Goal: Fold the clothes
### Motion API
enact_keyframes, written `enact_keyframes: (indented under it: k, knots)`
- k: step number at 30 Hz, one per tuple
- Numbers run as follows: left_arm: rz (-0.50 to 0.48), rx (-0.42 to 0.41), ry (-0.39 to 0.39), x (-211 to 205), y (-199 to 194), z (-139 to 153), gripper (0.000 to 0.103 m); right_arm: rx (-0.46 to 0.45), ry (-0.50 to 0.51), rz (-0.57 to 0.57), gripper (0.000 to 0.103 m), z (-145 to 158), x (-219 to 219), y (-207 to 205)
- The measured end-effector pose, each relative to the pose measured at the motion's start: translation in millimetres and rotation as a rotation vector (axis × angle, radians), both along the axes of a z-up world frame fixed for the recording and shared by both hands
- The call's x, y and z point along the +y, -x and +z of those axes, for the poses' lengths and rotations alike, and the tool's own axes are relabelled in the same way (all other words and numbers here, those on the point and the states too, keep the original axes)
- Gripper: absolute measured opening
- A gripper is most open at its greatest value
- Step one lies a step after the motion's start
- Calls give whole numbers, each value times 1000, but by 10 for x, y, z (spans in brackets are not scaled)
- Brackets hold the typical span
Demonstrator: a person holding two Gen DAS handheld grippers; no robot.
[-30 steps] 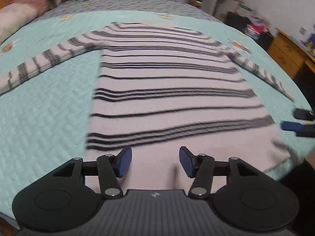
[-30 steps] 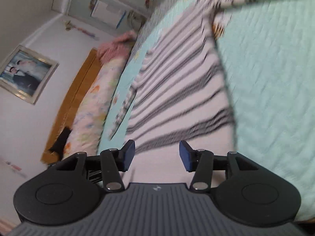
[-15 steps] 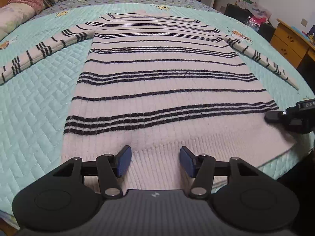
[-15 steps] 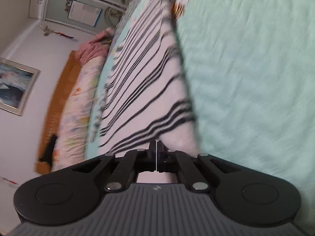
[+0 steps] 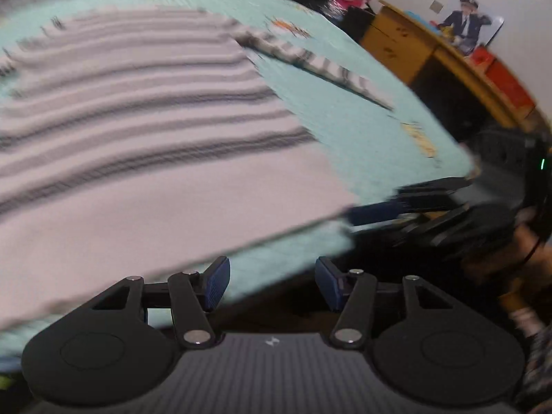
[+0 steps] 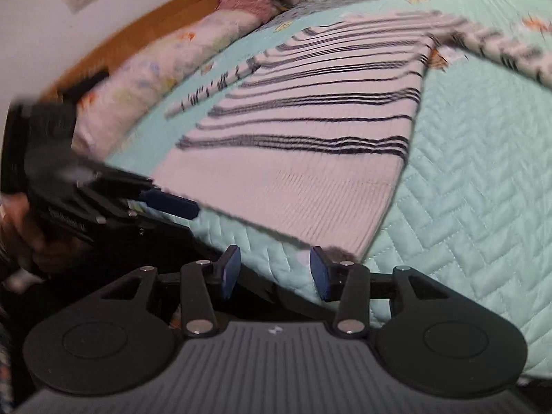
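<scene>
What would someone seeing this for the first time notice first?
A pink sweater with dark stripes lies flat on the mint quilted bedspread, sleeves spread out. The right gripper is open just off the hem's near corner, and the left gripper is open by the bed's edge.

No legible txt anywhere; lettering on left gripper (image 6: 165,203) too blurred to read.

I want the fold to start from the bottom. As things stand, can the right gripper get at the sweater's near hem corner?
Probably yes. The right gripper is open, nothing between its fingers, and the hem corner of the sweater lies flat on the quilt just ahead, unobstructed.
</scene>
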State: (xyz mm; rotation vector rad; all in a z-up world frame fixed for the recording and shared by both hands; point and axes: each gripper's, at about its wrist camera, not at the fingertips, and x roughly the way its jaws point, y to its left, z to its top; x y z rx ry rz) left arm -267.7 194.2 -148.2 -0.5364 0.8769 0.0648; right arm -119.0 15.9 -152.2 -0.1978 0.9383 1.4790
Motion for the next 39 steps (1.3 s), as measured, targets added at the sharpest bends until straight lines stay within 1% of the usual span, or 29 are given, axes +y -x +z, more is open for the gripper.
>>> enact_keyframes:
  k: [4, 7, 10, 11, 13, 18, 22, 25, 27, 33, 35, 39]
  knots:
    - [104, -27, 253, 127, -86, -205, 58, -133, 12, 62, 47, -17, 44, 162]
    - [170, -53, 338, 177, -127, -273, 58, -224, 23, 98, 47, -31, 40, 281]
    - [204, -60, 408, 217, -148, -308, 58, -264, 36, 92, 47, -45, 32, 304]
    - [218, -61, 431, 229, -157, -323, 58, -261, 36, 89, 47, -56, 32, 299]
    - [238, -68, 455, 270, -161, -303, 58, -258, 34, 83, 47, -64, 26, 294]
    - [258, -64, 436, 302, -218, -256, 58, -279, 22, 88, 51, -27, 16, 321]
    - [244, -50, 489, 253, -247, -265, 58, -315, 21, 115, 51, 8, 40, 369]
    - [257, -19, 508, 228, -275, -331, 58, -347, 24, 140, 52, 22, 59, 419]
    - [297, 17, 528, 240, -274, -417, 58, -361, 26, 148, 52, 30, 67, 439]
    - [360, -8, 543, 273, -229, -407, 58, -372, 35, 150, 54, 30, 52, 444]
    - [350, -27, 520, 278, -253, -336, 58, -385, 37, 156, 55, 34, 51, 451]
    - [350, -49, 501, 308, -287, -252, 58, -434, 34, 190, 55, 52, 79, 507]
